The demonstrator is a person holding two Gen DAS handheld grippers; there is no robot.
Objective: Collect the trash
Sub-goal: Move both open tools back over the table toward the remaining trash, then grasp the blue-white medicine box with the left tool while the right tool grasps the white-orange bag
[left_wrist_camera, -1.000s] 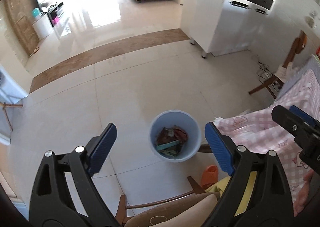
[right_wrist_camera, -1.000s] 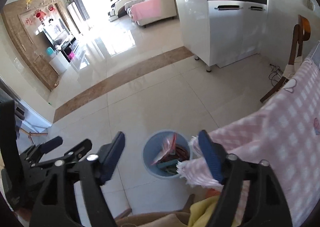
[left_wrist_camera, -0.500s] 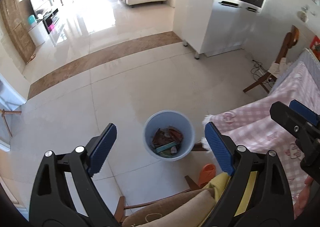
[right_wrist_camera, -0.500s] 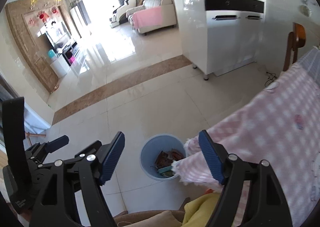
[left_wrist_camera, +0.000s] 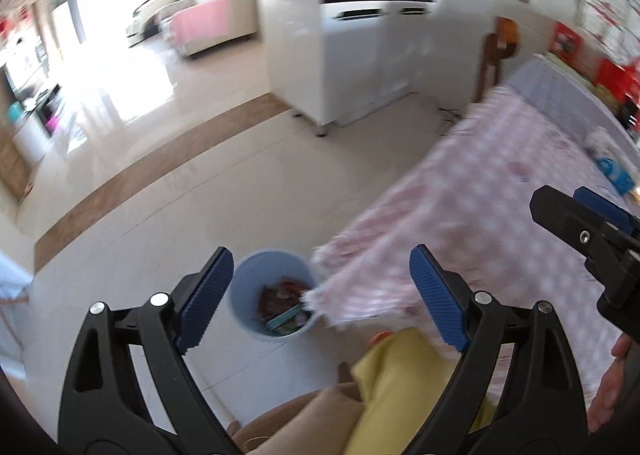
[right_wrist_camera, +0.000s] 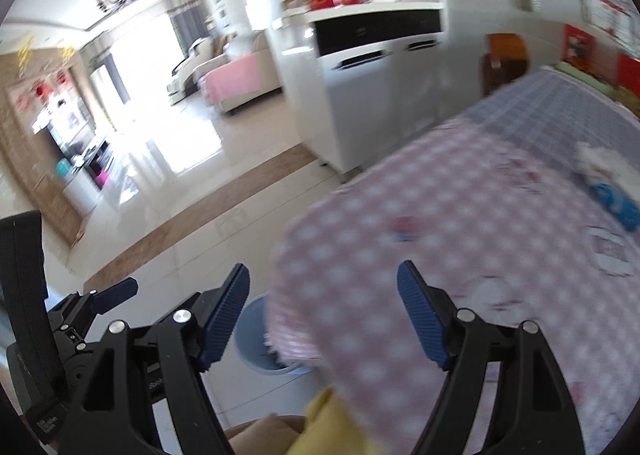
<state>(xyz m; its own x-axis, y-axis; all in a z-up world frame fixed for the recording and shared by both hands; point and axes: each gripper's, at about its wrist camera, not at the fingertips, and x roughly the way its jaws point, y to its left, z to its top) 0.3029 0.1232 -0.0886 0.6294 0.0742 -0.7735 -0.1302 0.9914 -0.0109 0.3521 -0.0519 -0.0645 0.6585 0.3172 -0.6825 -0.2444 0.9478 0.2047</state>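
Note:
A light blue trash bin stands on the floor by the table corner, with wrappers inside; its rim shows in the right wrist view, mostly hidden by the cloth. My left gripper is open and empty, high above the bin. My right gripper is open and empty over the pink checked tablecloth. White crumpled paper and a blue packet lie on the table at the far right, blurred.
A white cabinet stands behind the table. A wooden chair is at the table's far end. A chair with a yellow cloth is right below me. Red boxes sit at the table's back.
Both views have swung up and to the right, from the bin toward the table top. The bin has slid lower left in view. Both grippers stay open and empty.

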